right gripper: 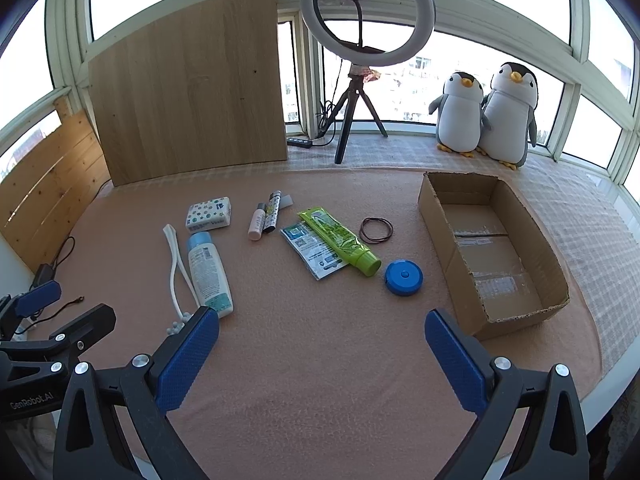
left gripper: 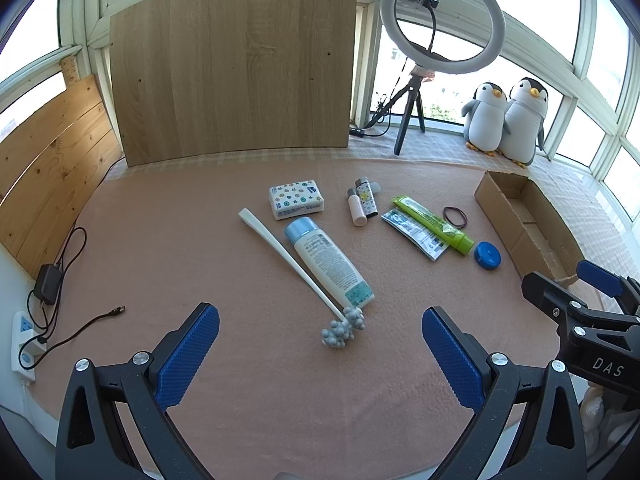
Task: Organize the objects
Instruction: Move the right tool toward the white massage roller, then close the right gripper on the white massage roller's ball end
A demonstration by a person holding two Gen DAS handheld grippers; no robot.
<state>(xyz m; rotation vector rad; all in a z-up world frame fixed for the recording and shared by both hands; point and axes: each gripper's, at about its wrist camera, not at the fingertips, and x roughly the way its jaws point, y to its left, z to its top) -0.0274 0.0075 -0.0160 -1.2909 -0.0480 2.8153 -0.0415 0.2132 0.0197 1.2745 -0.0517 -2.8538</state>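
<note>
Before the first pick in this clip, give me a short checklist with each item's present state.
1. Left gripper open and holding nothing: ok.
2. Right gripper open and holding nothing: ok.
3. Cardboard box open at the top with nothing inside: ok.
4. Blue round case lies apart from the green tube, free to grasp: ok.
5. White bottle free of neighbours: not ok, the long white massager lies against its side.
6. Rubber bands easy to pinch: cannot tell, they lie flat on the cloth.
</note>
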